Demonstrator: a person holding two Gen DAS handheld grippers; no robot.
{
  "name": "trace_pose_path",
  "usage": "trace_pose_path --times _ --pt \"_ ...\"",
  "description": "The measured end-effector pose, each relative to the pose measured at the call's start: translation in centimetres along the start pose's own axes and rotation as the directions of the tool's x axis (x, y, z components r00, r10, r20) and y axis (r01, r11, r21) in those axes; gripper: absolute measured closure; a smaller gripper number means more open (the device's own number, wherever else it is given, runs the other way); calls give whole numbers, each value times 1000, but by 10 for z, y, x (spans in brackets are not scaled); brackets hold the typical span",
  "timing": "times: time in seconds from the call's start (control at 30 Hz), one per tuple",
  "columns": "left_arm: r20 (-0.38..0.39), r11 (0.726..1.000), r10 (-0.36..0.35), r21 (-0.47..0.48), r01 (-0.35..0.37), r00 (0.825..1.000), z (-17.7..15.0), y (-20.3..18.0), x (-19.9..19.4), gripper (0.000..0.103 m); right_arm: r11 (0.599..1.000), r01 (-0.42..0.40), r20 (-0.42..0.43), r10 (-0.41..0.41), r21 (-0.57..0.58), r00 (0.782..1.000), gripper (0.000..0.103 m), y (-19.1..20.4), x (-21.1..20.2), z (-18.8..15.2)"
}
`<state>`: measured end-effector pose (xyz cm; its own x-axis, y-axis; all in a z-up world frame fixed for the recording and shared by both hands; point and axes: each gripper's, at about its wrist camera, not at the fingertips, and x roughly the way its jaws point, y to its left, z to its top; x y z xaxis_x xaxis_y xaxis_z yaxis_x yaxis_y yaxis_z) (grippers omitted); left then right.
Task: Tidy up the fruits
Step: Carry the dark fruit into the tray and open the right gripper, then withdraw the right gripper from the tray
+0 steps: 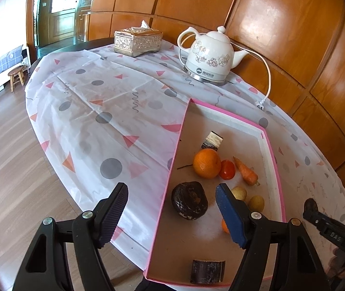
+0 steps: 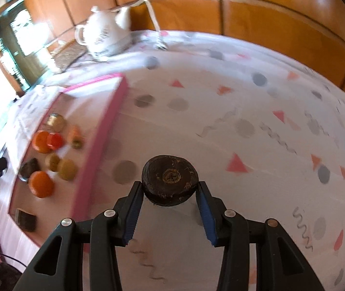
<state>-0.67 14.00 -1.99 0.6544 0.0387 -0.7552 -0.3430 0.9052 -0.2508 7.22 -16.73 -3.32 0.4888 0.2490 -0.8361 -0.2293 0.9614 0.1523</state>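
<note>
Fruits sit together in the shallow pink-rimmed cardboard tray: a dimpled round orange, a glossy red tomato, a tapered carrot and a dark, rough, flattened fruit. Your left gripper hangs spread wide over the tray's near wall, holding nothing. Your right gripper pinches a second dark wrinkled disc-shaped fruit above the patterned tablecloth, well clear of the white ceramic kettle.

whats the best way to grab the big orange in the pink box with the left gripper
Take the big orange across its widest middle, coming from above with the left gripper open wide. It is round, so any axis works, but the red fruit touches its right side; probably set the fingers near-and-far rather than left-and-right to avoid it.
</note>
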Motion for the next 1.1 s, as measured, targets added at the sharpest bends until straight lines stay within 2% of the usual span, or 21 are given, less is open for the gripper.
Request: trace_pose_path --times 0.3,0.43,0.63,0.8,1.1 --pt "12 1000 12 -26 -12 1000 4 11 0 28 985 -118 11 120 -125 993 58 60 6 42" --pt "7 999 20 -34 -20 1000 4 16 4 28 978 -133 3 135 -159 991 58 81 20 57" --pt "10 999 33 -42 -32 999 4 22 7 28 970 -106 -19 105 -217 994 58 108 55 79" --pt "-9 998 43 -47 -43 999 3 26 14 28 968 -82 -43 74 -237 996 57 116 78 85" --pt "-17 998 40 -45 -41 999 1 25 15 28 966 -63 -50 52 -249 997 57 114 81 77"
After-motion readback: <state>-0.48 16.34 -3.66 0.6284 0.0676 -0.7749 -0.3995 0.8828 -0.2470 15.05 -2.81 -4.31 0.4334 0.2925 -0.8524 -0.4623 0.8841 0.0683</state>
